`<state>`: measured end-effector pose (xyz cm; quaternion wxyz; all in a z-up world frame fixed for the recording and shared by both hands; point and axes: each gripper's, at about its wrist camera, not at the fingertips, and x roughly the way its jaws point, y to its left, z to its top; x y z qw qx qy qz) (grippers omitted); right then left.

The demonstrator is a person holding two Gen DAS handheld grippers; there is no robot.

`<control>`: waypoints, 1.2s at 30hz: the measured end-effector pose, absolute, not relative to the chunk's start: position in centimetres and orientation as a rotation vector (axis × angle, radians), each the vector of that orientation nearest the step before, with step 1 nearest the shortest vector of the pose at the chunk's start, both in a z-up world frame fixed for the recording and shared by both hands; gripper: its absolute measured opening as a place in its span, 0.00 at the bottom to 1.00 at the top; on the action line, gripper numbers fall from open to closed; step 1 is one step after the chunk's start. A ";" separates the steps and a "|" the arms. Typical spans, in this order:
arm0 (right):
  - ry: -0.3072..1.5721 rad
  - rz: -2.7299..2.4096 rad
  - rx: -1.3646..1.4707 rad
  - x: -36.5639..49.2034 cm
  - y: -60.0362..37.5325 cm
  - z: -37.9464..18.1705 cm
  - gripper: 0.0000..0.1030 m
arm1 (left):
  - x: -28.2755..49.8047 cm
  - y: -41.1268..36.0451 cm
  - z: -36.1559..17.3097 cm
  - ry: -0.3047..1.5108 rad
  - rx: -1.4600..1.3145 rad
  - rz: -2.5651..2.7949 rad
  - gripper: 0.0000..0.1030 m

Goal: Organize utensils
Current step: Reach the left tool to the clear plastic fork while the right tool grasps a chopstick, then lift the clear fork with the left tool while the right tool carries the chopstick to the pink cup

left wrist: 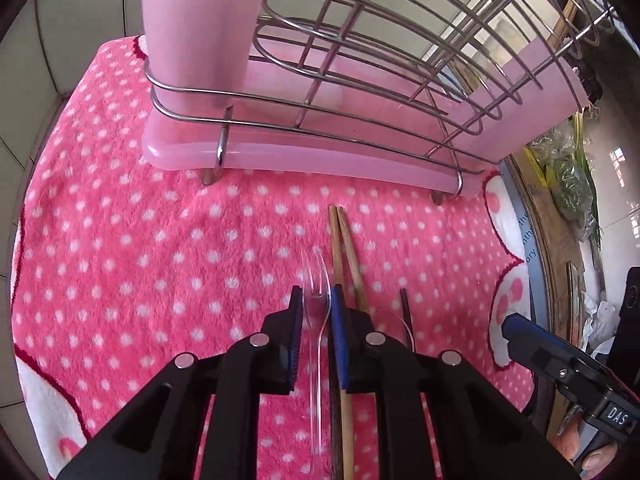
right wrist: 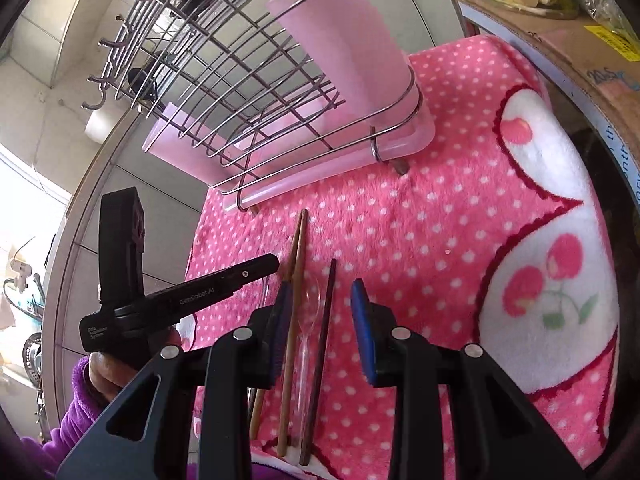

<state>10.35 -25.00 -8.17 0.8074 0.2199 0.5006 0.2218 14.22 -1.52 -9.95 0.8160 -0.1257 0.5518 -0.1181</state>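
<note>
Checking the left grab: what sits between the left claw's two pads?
The clear plastic fork lies between the left claw pads, seen in the left wrist view.

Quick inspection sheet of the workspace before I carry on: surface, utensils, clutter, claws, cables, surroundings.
Surface: pink polka-dot towel.
Job's things: clear plastic fork, wooden chopsticks, dark chopstick and clear spoon lie on the towel; wire rack with pink cups behind.
Clutter: cardboard box with bagged greens.
Claws: left claw flanks the fork's neck, pad contact unclear; right claw open above chopsticks and spoon.
Cables: nothing seen.
Surroundings: tiled wall.
</note>
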 end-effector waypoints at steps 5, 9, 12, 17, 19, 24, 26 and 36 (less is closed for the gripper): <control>1.126 0.489 0.487 11.1 -23.9 -9.4 0.30 | 13.2 0.5 -8.3 1.131 -0.304 -0.270 0.13; 1.152 0.485 0.463 11.9 -22.6 -9.8 0.28 | 12.2 1.8 -7.0 1.096 -0.322 -0.280 0.13; 1.169 0.457 0.438 12.9 -21.8 -10.0 0.23 | 11.4 2.8 -6.2 1.070 -0.337 -0.288 0.13; 1.214 0.399 0.365 14.3 -20.5 -10.8 0.13 | 10.5 4.2 -4.9 1.030 -0.349 -0.311 0.13; 1.222 0.373 0.323 14.5 -19.9 -10.9 0.13 | 10.2 4.6 -4.5 1.018 -0.348 -0.316 0.13; 1.257 0.339 0.249 15.1 -17.8 -11.9 0.13 | 9.9 5.4 -4.1 1.009 -0.355 -0.320 0.13; 1.254 0.327 0.221 15.2 -17.2 -12.1 0.13 | 9.8 5.7 -4.0 1.005 -0.359 -0.317 0.13; 1.196 0.332 0.262 14.6 -17.7 -12.1 0.05 | 9.4 5.4 -3.2 0.962 -0.342 -0.301 0.13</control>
